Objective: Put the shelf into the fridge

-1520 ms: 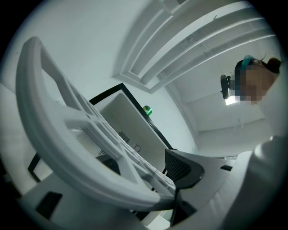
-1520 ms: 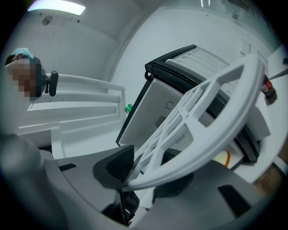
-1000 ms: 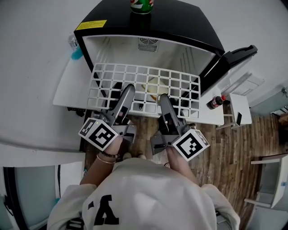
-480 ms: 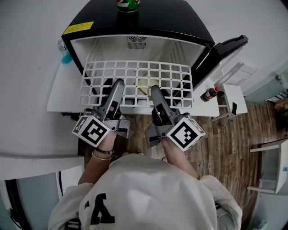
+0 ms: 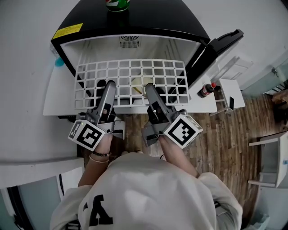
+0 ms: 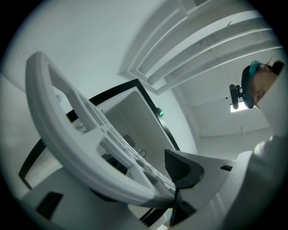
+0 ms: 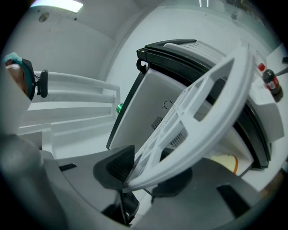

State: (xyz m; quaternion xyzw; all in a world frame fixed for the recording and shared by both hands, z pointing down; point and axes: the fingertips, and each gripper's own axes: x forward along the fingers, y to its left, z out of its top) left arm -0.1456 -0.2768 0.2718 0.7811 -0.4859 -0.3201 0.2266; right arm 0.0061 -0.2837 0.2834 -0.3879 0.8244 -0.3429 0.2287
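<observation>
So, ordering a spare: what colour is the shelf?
The shelf is white; head view shows it best.

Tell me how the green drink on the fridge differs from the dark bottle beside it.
The green drink stands on the black top of the fridge; the dark bottle sits lower, on a white surface to the right. The green drink runs off the picture's edge, cap unseen; the dark bottle shows a red cap. Both are outside the fridge.

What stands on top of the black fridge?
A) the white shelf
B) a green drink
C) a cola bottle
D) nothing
B: a green drink stands on the black top of the fridge, while the cola bottle stands lower, off to the fridge's right.
</observation>
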